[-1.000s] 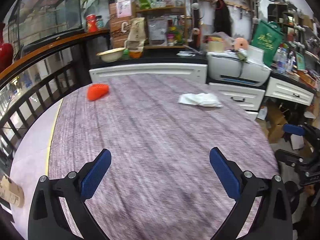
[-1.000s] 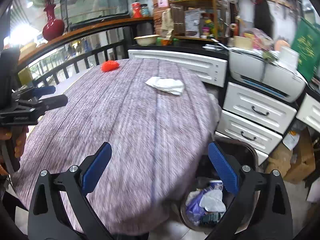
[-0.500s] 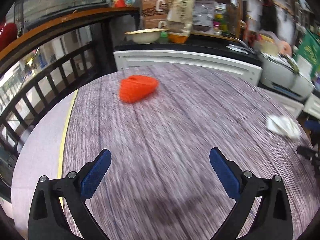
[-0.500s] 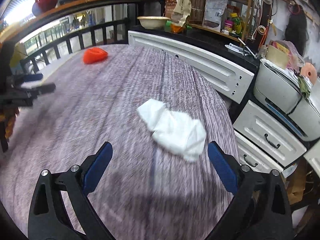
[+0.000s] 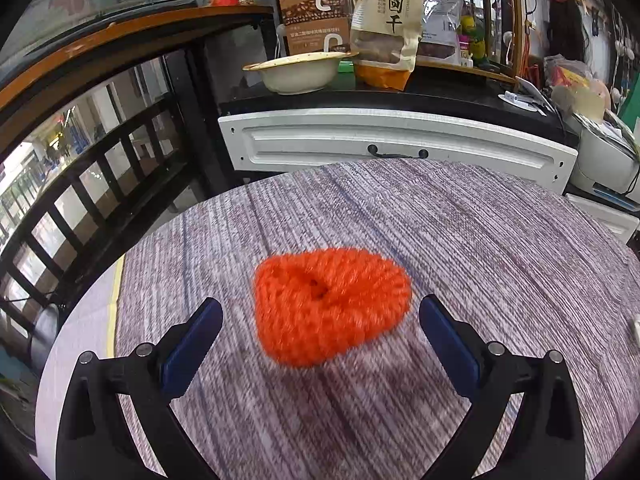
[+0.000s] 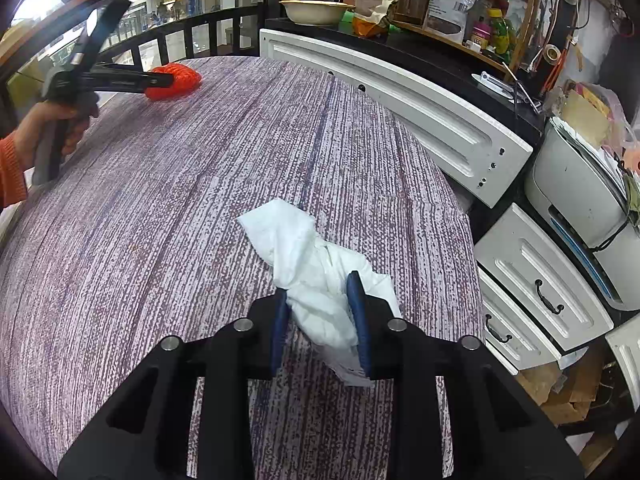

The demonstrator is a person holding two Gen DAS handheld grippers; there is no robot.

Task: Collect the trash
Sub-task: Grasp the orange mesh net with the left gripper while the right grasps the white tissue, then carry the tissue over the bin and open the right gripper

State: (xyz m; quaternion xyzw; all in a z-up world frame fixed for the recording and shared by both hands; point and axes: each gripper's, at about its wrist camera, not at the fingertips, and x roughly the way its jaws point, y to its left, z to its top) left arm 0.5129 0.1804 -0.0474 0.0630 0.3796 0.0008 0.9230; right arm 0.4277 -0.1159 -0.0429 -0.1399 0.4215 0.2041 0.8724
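An orange knitted mesh lump (image 5: 332, 308) lies on the round table's purple-grey woven cloth (image 5: 480, 248). My left gripper (image 5: 320, 308) is open, its blue pads (image 5: 196, 332) standing wide on either side of the lump's near edge without touching it. The right wrist view shows that left gripper (image 6: 168, 78) reaching the orange lump (image 6: 180, 78), held by a hand (image 6: 52, 128). A crumpled white tissue (image 6: 304, 252) lies near the table's right edge. My right gripper (image 6: 318, 292) is closing, and the tissue's near end is bunched between its pads.
White cabinet drawers (image 6: 400, 108) run behind and to the right of the table. A cream bowl (image 5: 298, 70) and snack bags (image 5: 386, 20) stand on the black counter. A printer (image 6: 580, 200) sits at right. A black railing (image 5: 80, 184) borders the left.
My left gripper swept across the table to the orange lump, which now sits between its open fingers. My right gripper came down on the white tissue and its jaws closed around it.
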